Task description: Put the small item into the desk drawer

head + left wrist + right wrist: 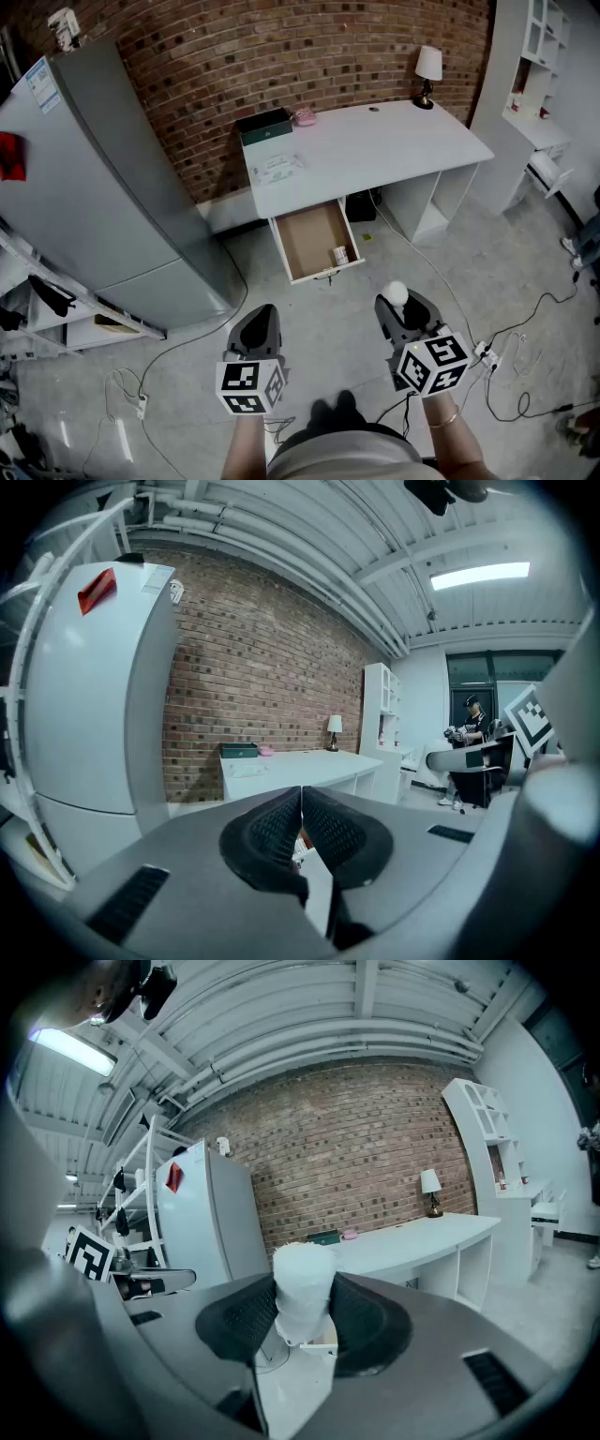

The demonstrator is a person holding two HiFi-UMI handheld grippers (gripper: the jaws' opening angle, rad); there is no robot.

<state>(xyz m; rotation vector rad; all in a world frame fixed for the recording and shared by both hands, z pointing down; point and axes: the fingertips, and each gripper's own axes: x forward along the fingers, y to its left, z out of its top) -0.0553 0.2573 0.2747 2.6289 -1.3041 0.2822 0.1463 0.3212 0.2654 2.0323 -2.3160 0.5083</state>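
A small white roll-shaped item [302, 1290] stands upright between the black pads of my right gripper [302, 1321], which is shut on it; in the head view the white item [397, 293] shows at the tip of the right gripper [401, 309]. My left gripper [255, 330] is shut with nothing in it, its pads [281, 832] pressed together. The white desk [375, 155] stands against the brick wall ahead. Its drawer [314, 242] is pulled open toward me, with a small box [340, 254] in its front right corner. Both grippers hover over the floor, short of the drawer.
A grey fridge [89, 178] stands left of the desk. On the desk are a dark green box [264, 126], a pink object [304, 117], a paper packet [278, 168] and a lamp [427, 73]. Cables [506, 366] lie on the floor at right; white shelving [534, 66] stands far right.
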